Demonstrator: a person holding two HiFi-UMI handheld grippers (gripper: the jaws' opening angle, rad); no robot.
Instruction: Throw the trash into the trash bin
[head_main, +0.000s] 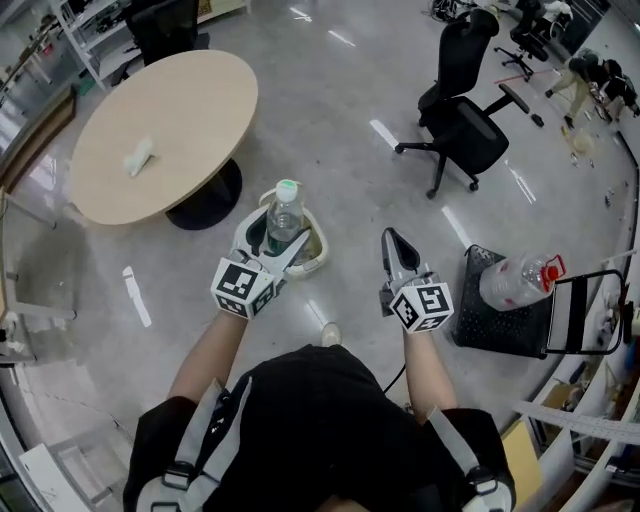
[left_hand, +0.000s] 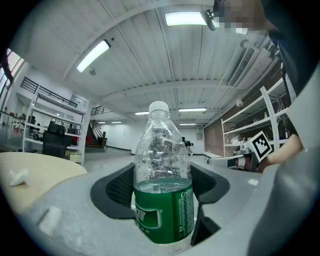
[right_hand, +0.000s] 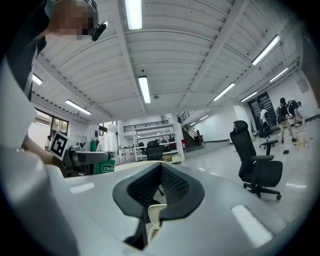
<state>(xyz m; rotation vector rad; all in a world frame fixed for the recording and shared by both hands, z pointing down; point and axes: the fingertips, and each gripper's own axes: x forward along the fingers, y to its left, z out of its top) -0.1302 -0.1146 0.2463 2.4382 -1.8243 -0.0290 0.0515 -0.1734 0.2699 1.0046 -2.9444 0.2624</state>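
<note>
The left gripper (head_main: 283, 248) is clamping an upright green-labelled water bottle (left_hand: 162, 170) between its jaws, holding it over the white trash bin (head_main: 322, 250) on the floor. The right gripper (head_main: 397, 245) is hovering alongside, jaws pressed together on nothing, while a second bottle (head_main: 515, 280) is lying on a black crate (head_main: 500, 325)

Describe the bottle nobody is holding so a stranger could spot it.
Start at the black swivel office chair, then come toward the person to the black mesh container on the grey floor. A clear plastic bottle lies on top of it; its red cap distinguishes it from the white-capped, green-labelled bottle in the left hand-held gripper.
</note>
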